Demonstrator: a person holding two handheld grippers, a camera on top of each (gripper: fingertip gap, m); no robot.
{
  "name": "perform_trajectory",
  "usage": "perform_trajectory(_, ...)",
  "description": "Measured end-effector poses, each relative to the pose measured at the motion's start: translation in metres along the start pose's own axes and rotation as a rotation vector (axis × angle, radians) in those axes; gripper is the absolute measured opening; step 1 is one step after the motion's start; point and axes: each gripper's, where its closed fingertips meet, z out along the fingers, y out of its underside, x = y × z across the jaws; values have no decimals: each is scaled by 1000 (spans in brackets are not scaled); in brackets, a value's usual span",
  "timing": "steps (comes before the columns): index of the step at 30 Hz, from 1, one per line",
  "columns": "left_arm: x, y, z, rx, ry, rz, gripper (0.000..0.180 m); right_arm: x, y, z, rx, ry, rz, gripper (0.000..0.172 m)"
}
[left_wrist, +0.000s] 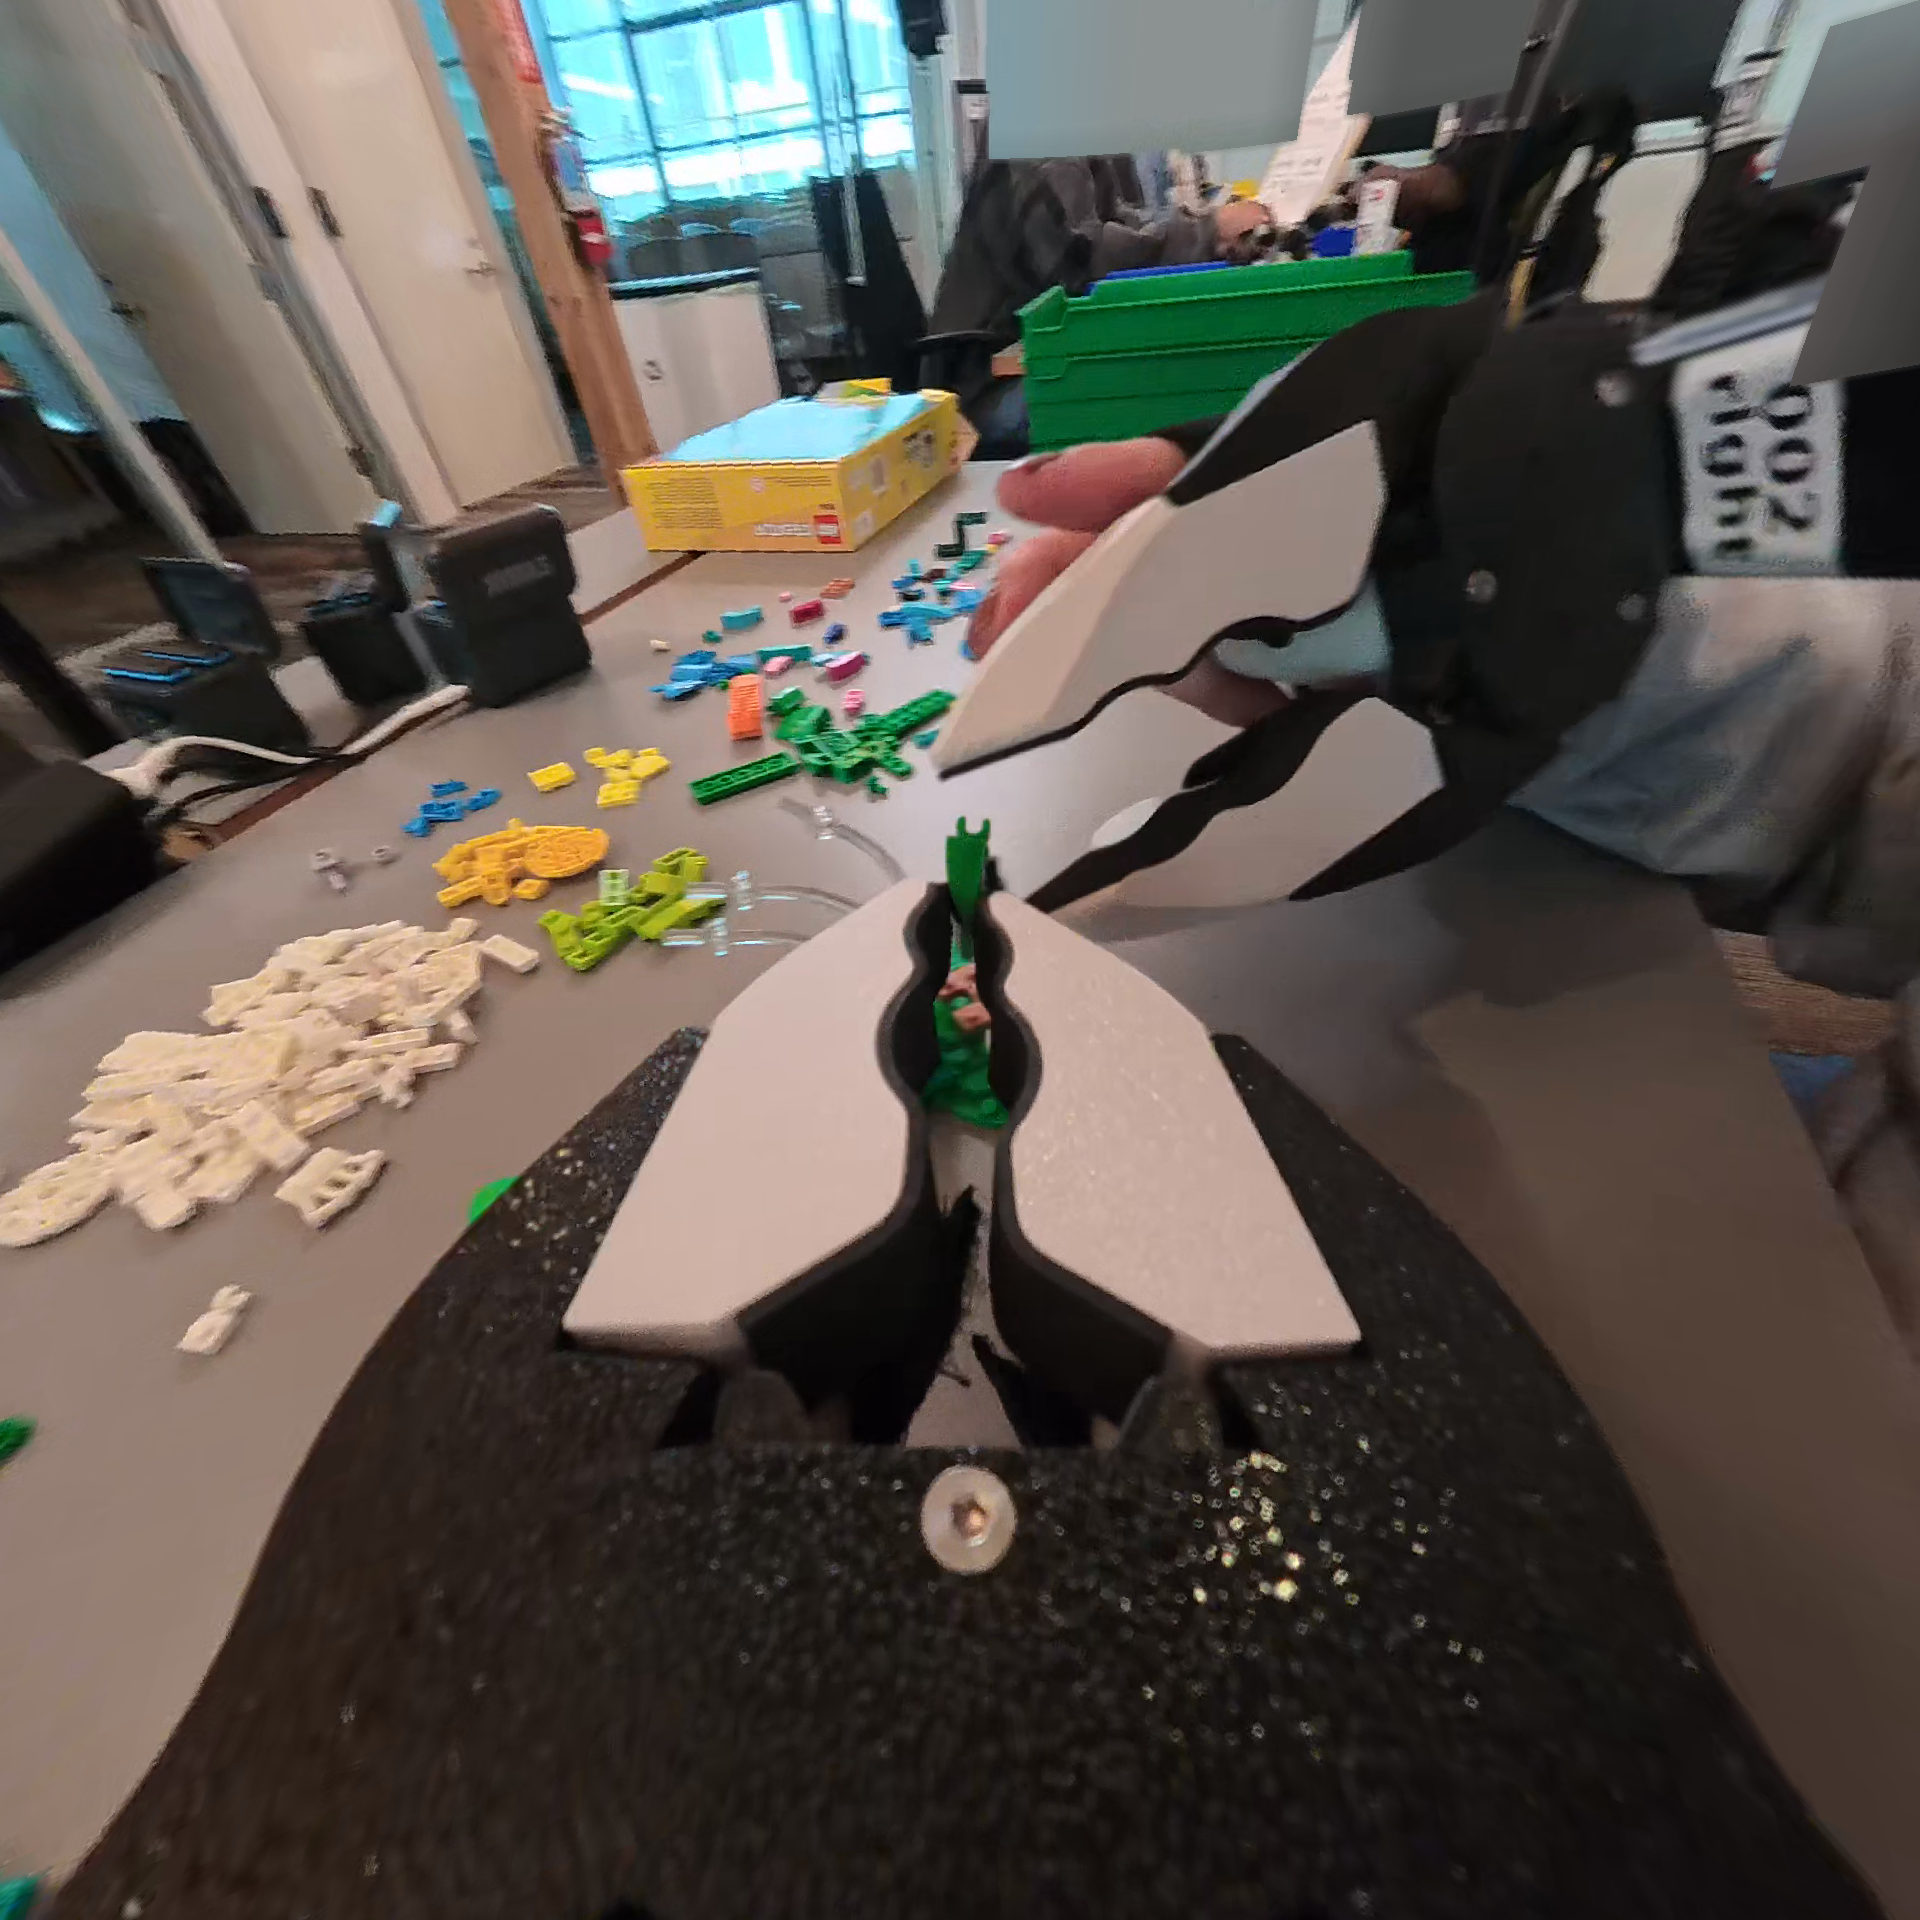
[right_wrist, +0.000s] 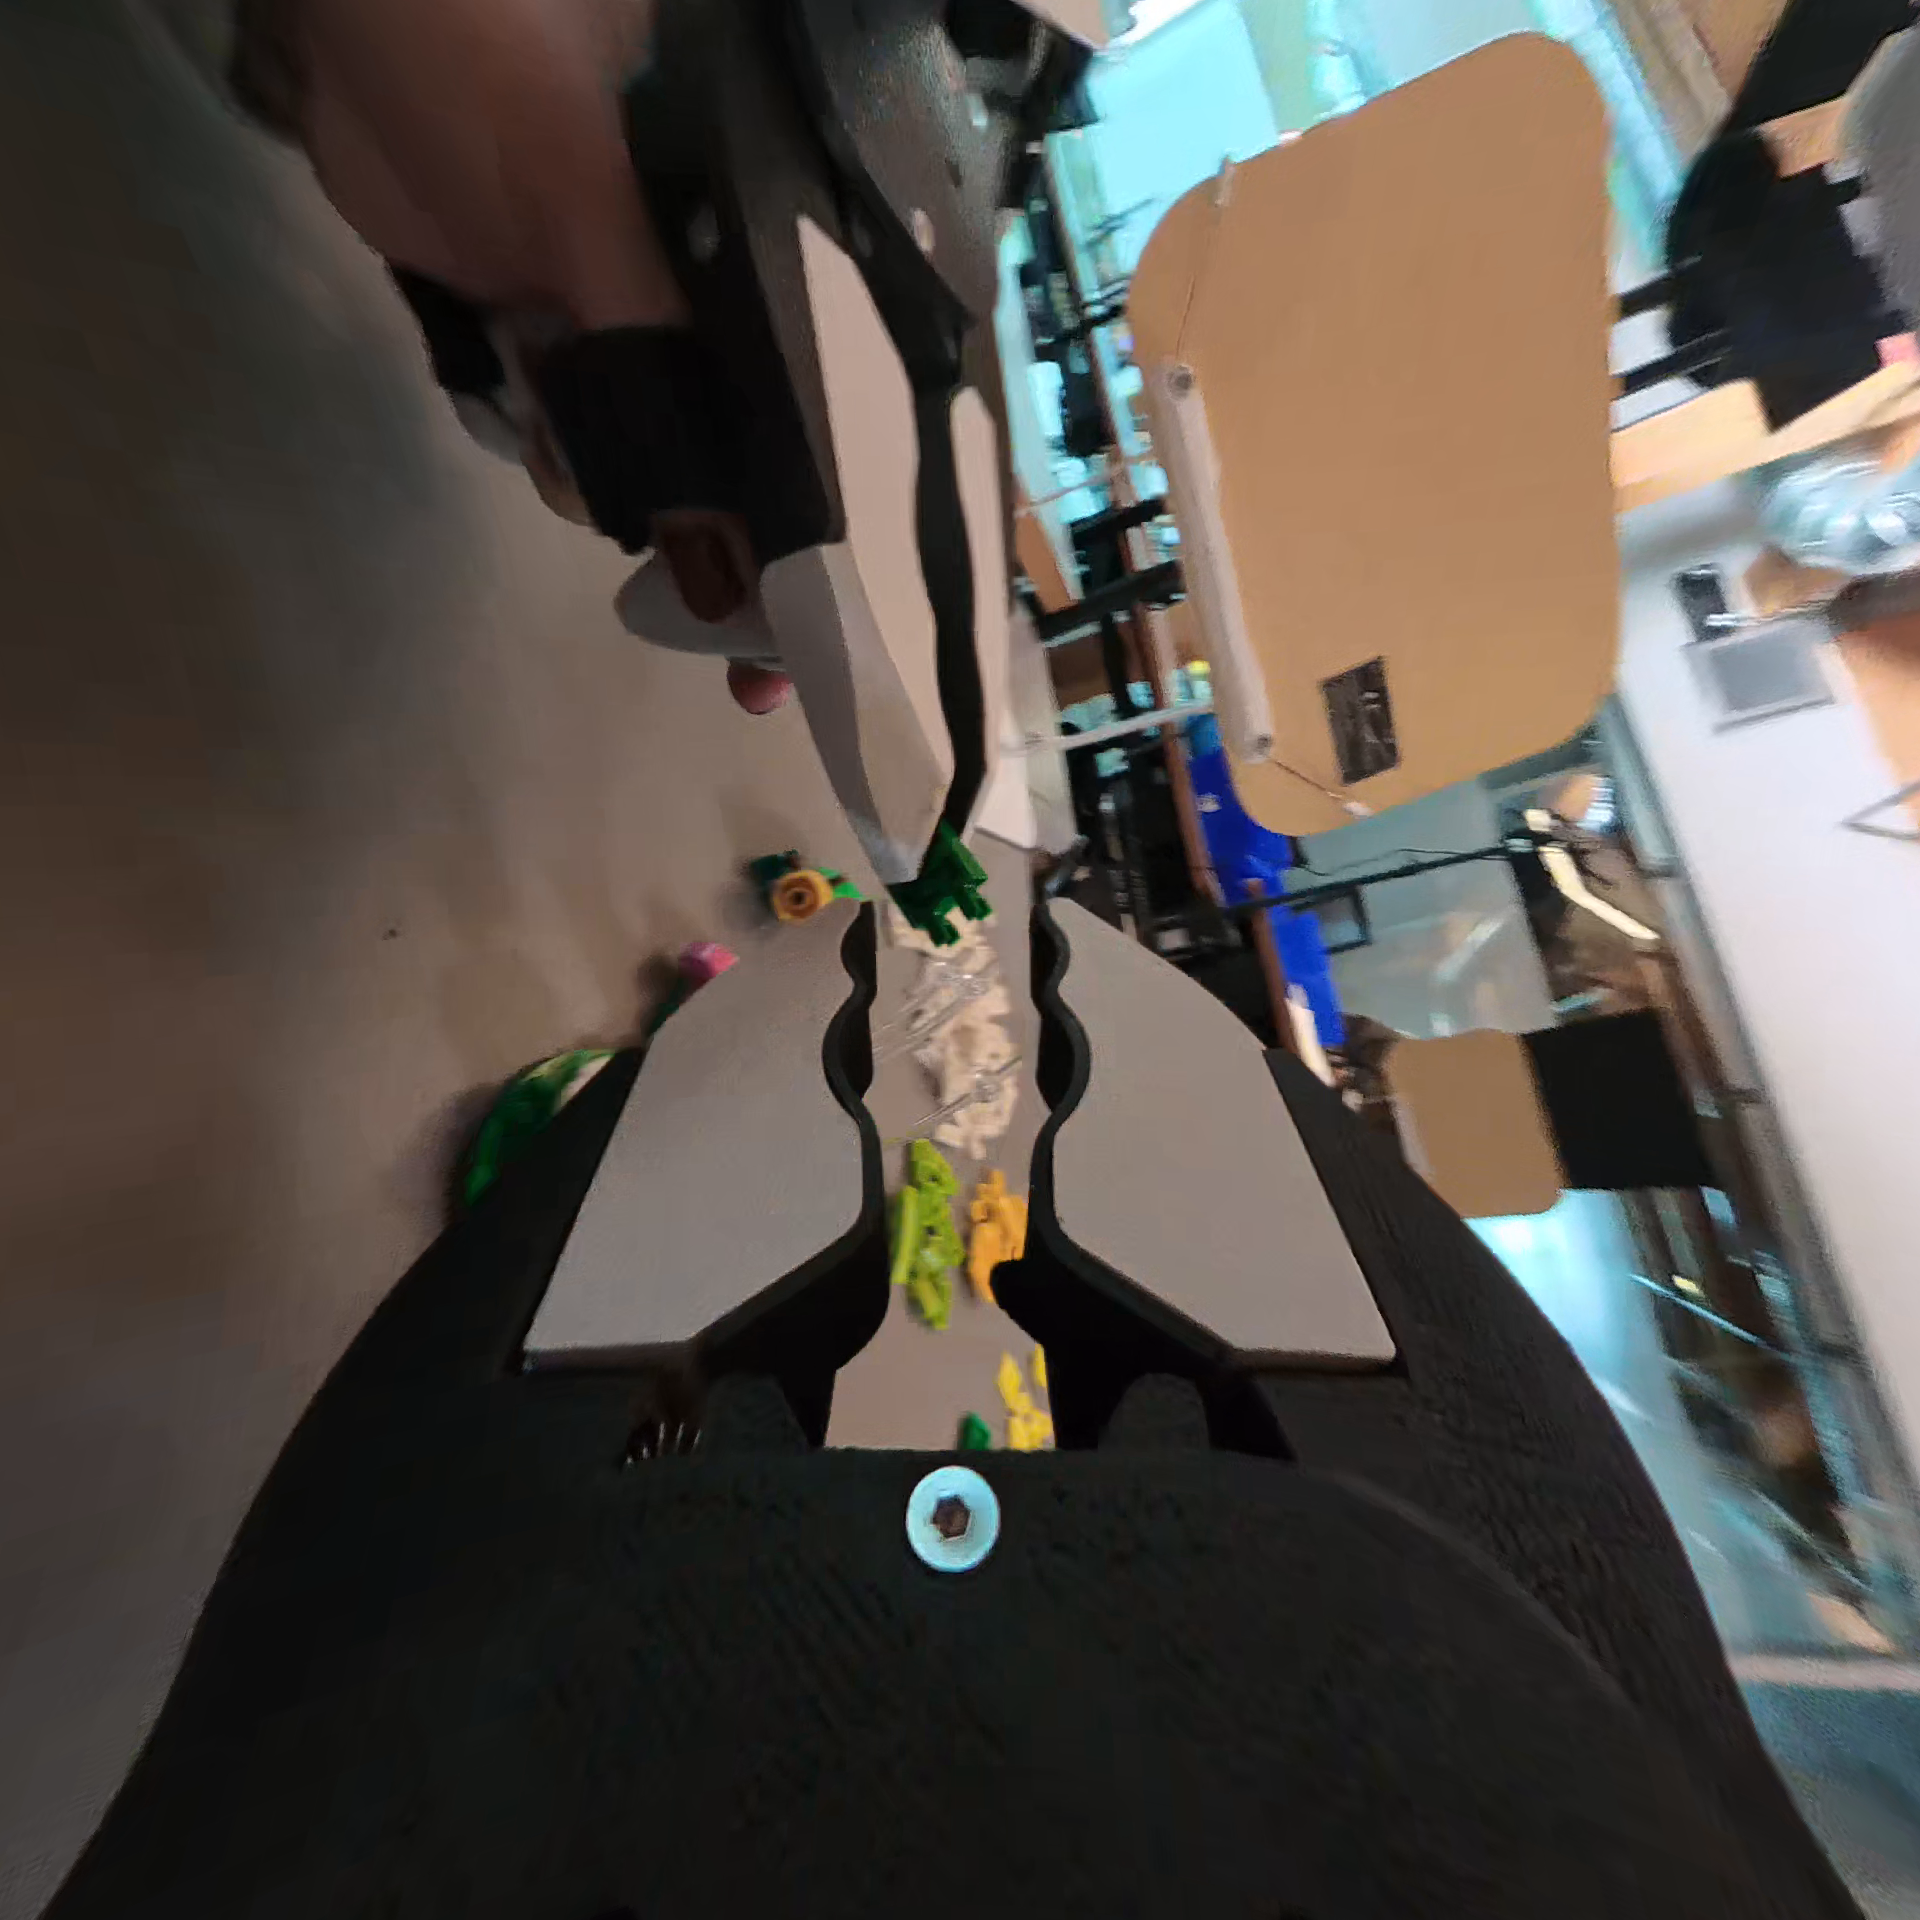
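Your left gripper (left_wrist: 961, 894) sits closest to the lens, its fingers closed on a slim green brick piece (left_wrist: 966, 868) whose forked tip pokes up past the fingertips above the grey table (left_wrist: 1299, 1039). Just right of that piece, your right gripper (left_wrist: 992, 831) hangs with its jaws apart and nothing between them, crowding the space beside it. Left of the green piece lie clear curved parts (left_wrist: 769, 914), then lime bricks (left_wrist: 634, 909), yellow bricks (left_wrist: 520, 857) and a white heap (left_wrist: 270, 1060). Beyond it spread dark green bricks (left_wrist: 831, 743), an orange one (left_wrist: 745, 707), and farther off a yellow box (left_wrist: 795, 483).
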Motion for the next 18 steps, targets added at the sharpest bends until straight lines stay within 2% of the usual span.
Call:
perform_trajectory(4, -22, 4, -3, 9, -164, 65, 4, 15, -4, 5, 20, 183, 44, 20)
perform_trajectory(7, -20, 2, -3, 50, -156, 43, 4, 15, -7, 6, 39, 268, 91, 15)
perform_trajectory(13, -16, -6, -6, 114, -103, -18, 4, 16, -7, 5, 70, 305, 191, 15)
perform_trajectory(18, -15, -7, -6, 100, -89, -47, 4, 10, 1, 6, 21, 291, 77, 18)
